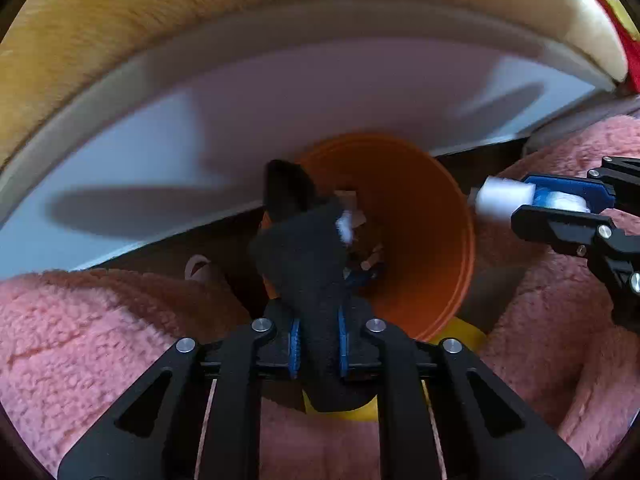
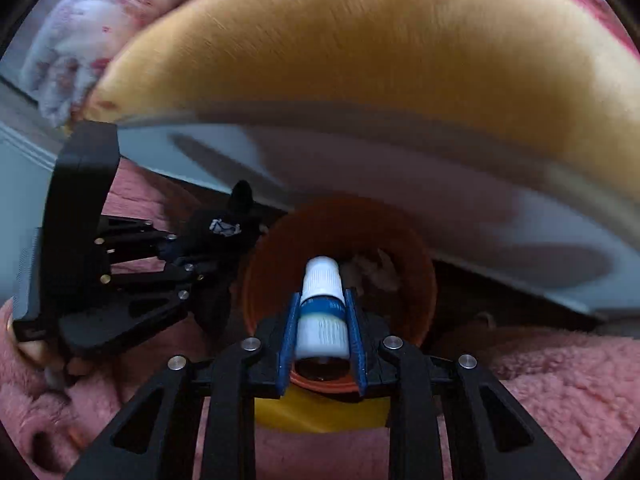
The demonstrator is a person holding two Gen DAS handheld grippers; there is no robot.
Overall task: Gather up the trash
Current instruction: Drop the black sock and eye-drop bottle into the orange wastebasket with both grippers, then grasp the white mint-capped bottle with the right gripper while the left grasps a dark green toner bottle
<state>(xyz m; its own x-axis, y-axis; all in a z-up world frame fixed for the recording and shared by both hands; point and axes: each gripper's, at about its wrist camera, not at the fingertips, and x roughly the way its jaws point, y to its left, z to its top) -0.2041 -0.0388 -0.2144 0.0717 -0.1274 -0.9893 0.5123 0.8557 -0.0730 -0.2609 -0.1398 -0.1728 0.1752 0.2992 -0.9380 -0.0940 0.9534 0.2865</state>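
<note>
Left wrist view: my left hand-held gripper (image 1: 318, 340) is clamped on a black fabric scrap (image 1: 304, 256) poised over the orange bin (image 1: 424, 248) for dropping. Right wrist view: my right hand-held gripper (image 2: 322, 320) pinches a white bottle (image 2: 322, 312), aimed at the bin's mouth.

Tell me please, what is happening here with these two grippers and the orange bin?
A person is collecting trash with a gripper in each hand. The left gripper is shut on a black sock, held over the mouth of the orange bin. The right gripper is shut on a small white bottle with a blue band, also pointed at the bin. Some scraps already lie inside. Neither item has been dropped yet. Pink fleece lies around the bin.
</note>
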